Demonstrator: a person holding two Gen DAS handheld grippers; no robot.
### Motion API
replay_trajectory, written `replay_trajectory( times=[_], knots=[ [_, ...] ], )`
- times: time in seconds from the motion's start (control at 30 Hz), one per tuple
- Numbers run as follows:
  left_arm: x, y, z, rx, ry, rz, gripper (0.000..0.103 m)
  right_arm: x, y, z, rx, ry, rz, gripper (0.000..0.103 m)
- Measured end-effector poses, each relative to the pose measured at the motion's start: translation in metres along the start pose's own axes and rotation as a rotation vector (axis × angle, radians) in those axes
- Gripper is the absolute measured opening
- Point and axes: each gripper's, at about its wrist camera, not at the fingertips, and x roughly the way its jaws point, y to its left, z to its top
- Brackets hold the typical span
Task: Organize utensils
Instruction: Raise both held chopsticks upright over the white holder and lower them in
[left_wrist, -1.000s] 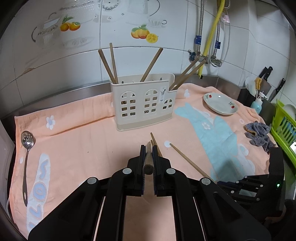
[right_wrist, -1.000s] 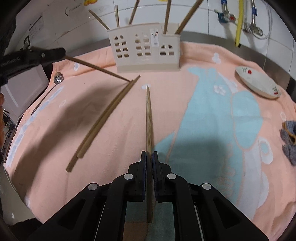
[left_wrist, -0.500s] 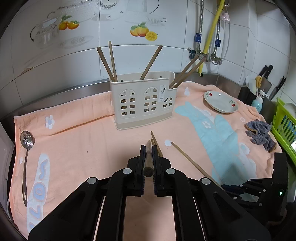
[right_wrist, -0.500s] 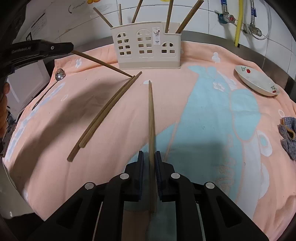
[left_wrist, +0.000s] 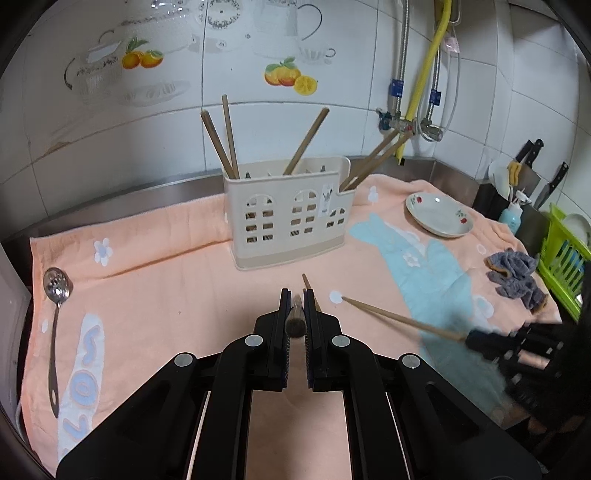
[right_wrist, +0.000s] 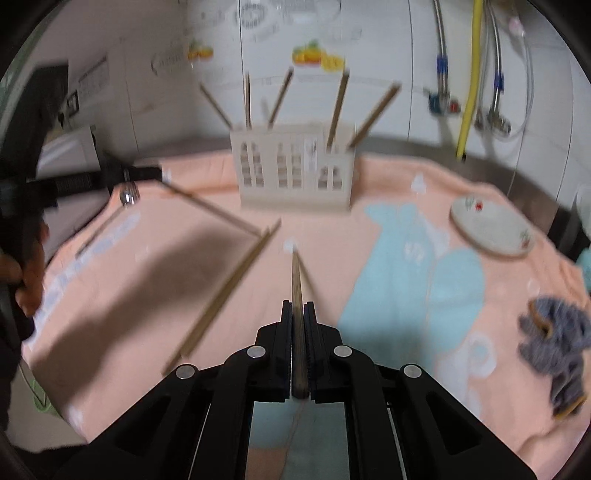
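Observation:
A cream utensil holder (left_wrist: 288, 214) stands on the peach towel (left_wrist: 147, 280) at the back, with several wooden chopsticks upright in it; it also shows in the right wrist view (right_wrist: 295, 177). My left gripper (left_wrist: 296, 295) is shut on a chopstick (left_wrist: 294, 321) that points toward the holder, tip low. My right gripper (right_wrist: 298, 308) is shut on another chopstick (right_wrist: 296, 284), lifted off the towel; that chopstick shows in the left wrist view (left_wrist: 402, 319). A pair of chopsticks (right_wrist: 225, 291) lies on the towel to the left of my right gripper.
A metal slotted spoon (left_wrist: 55, 321) lies at the towel's left edge. A white plate (left_wrist: 439, 216) sits at the back right, a grey rag (left_wrist: 517, 277) near the right edge. A green rack (left_wrist: 565, 266) and knives stand further right. Pipes run up the tiled wall.
My right gripper has lifted its chopstick off the towel and tilted up; the right wrist view is now blurred. My left gripper has barely moved.

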Motion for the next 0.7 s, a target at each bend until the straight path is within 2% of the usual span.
replay_trajectory(
  times=[0.17,0.4,0.57,0.7],
  knots=[
    [-0.004,0.001,0.011,0.014,-0.013,0.002,0.006,-0.010,-0.007,0.041,0.007,-0.083,0.031,0.006],
    [-0.012,0.001,0.045,0.041,-0.046,-0.015,0.005,-0.016,-0.018,0.108,-0.040,-0.135,0.062,0.006],
    [-0.023,-0.004,0.079,0.078,-0.100,-0.011,0.005,-0.025,-0.025,0.161,-0.079,-0.159,0.087,0.006],
    [-0.037,-0.009,0.113,0.106,-0.178,0.001,0.005,-0.035,-0.029,0.194,-0.104,-0.175,0.101,0.006]
  ],
)
